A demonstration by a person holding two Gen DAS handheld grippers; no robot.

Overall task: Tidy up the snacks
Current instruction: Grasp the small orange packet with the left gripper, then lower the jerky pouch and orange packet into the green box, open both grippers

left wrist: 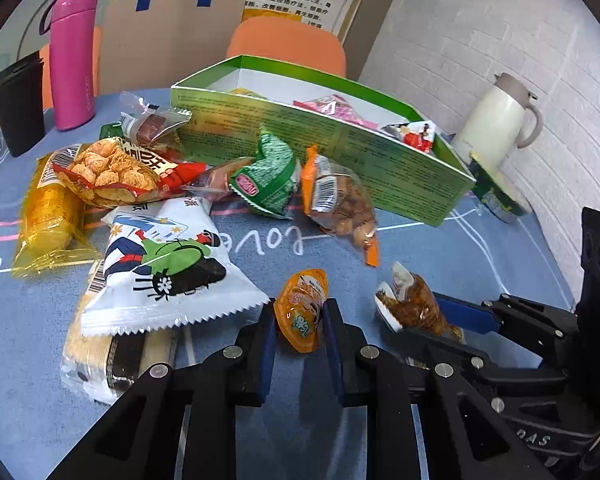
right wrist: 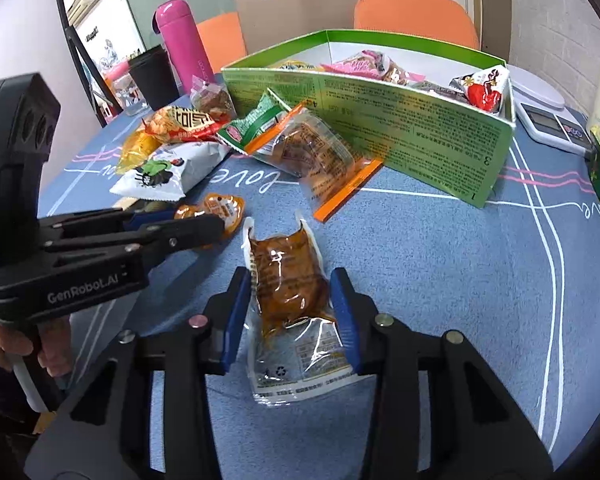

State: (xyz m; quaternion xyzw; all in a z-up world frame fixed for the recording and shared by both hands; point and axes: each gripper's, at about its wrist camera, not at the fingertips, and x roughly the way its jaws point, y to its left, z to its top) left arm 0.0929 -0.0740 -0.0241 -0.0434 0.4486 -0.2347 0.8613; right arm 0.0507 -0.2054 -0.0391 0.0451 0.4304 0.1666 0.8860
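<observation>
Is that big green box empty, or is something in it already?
Partly filled: the green box is open-topped, with several snack packets inside.

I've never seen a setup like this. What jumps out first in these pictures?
Two handheld grippers each straddle a snack on the blue tablecloth: the left gripper around a small orange packet, the right gripper around a brown sauce-coloured pouch. Behind them lies a heap of bright snack bags beside a green box already holding a few.
</observation>
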